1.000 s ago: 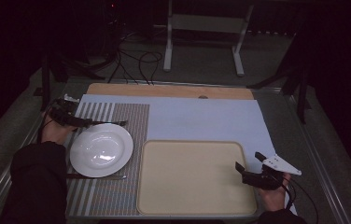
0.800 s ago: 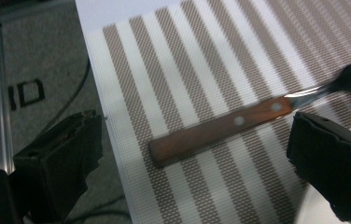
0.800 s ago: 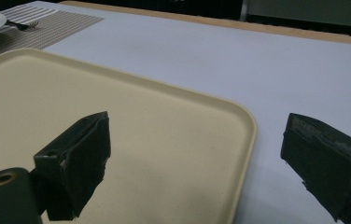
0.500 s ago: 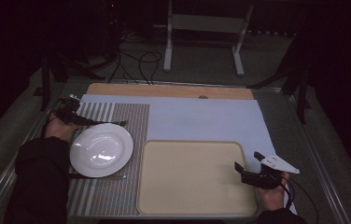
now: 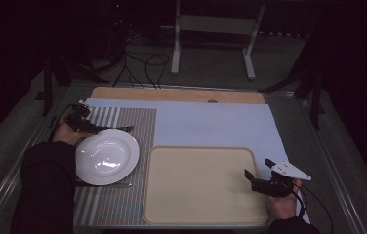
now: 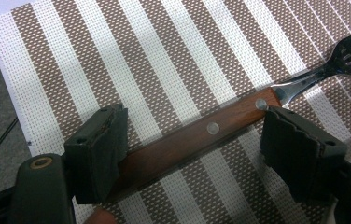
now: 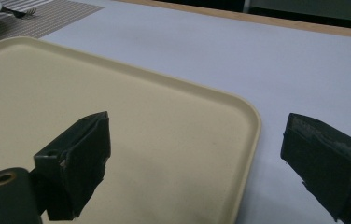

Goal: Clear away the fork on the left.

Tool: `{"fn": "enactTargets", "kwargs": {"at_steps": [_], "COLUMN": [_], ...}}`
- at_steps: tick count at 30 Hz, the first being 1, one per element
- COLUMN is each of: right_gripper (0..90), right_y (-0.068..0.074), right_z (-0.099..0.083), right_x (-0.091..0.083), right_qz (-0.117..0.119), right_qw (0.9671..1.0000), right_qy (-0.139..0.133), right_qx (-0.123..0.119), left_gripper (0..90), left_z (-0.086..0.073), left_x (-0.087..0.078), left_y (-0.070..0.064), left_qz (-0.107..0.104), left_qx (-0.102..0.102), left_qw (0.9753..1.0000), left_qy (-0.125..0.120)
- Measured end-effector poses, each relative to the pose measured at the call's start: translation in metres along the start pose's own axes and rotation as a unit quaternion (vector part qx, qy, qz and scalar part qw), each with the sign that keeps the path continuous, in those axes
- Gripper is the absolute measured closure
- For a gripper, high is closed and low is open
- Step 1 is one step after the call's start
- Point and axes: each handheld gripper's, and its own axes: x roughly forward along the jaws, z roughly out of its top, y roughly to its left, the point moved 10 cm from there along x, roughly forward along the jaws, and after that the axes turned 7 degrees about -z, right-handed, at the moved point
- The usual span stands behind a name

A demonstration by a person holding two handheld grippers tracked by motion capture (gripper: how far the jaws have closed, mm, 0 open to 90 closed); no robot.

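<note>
I am straddling the wooden-handled steel fork (image 6: 239,116) with my left gripper (image 6: 197,154), jaws released; closing crookedly risks it skidding across the striped woven placemat (image 6: 164,56). My right gripper (image 7: 201,154) is hanging released too.

the fork (image 6: 239,119) has a smooth wooden handle and shiny metal tines. the placemat (image 6: 164,60) is coarse woven mesh. the plate (image 5: 107,156) looks glossy.

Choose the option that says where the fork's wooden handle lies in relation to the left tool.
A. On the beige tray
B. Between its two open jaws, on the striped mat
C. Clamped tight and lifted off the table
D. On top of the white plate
B: in the left gripper view the fork lies on the striped mat, its handle between the left tool's spread jaws.
</note>
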Motion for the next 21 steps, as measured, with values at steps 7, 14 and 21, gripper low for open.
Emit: {"fn": "enactTargets", "kwargs": {"at_steps": [7,14,21], "right_gripper": [8.3,8.3,8.4], "right_y": [0.0,-0.001,0.0], "right_z": [0.0,0.0,-0.001], "right_x": [0.0,0.0,0.001], "right_qz": [0.0,-0.001,-0.001], "right_qw": [1.0,1.0,1.0], "right_qy": [0.001,0.002,0.005], "right_qx": [0.001,0.003,0.003], "left_gripper": [25.7,54.4,75.0], "left_z": [-0.002,-0.008,-0.009], "left_x": [-0.001,-0.009,-0.01], "left_y": [-0.003,-0.008,-0.007], "left_qz": [0.005,-0.003,0.001], "left_qx": [-0.004,0.031,0.024], "left_qw": [1.0,0.9993,0.9996], "left_qy": [0.007,0.021,0.012]}}
